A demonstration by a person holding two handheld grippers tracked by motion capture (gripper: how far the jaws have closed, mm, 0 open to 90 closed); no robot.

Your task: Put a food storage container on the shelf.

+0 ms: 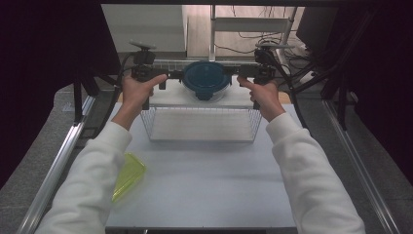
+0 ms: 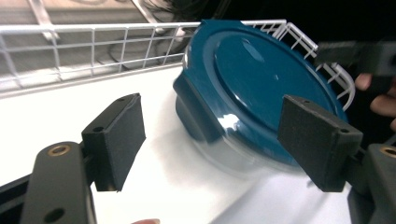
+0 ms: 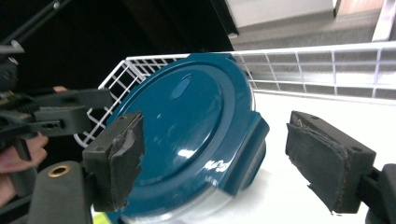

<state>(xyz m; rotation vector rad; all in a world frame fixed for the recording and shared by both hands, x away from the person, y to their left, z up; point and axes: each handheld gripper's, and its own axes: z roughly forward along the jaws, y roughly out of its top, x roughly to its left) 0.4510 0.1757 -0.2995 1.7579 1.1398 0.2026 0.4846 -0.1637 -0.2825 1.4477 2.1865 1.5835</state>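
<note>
A white table point(image 1: 204, 190) is carrying a wire basket point(image 1: 202, 127). Behind this basket the left gripper point(image 1: 171, 78) and right gripper point(image 1: 239, 73) are standing spread, flanking a blue-lidded container point(image 1: 206, 79) without touching. The high view is also showing a yellow-green lid point(image 1: 128, 174) before the basket.

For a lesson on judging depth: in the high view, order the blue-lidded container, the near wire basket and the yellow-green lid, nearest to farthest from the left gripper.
1. Blue-lidded container, just beside the left gripper.
2. Near wire basket, below it.
3. Yellow-green lid, table's near-left edge.
</note>
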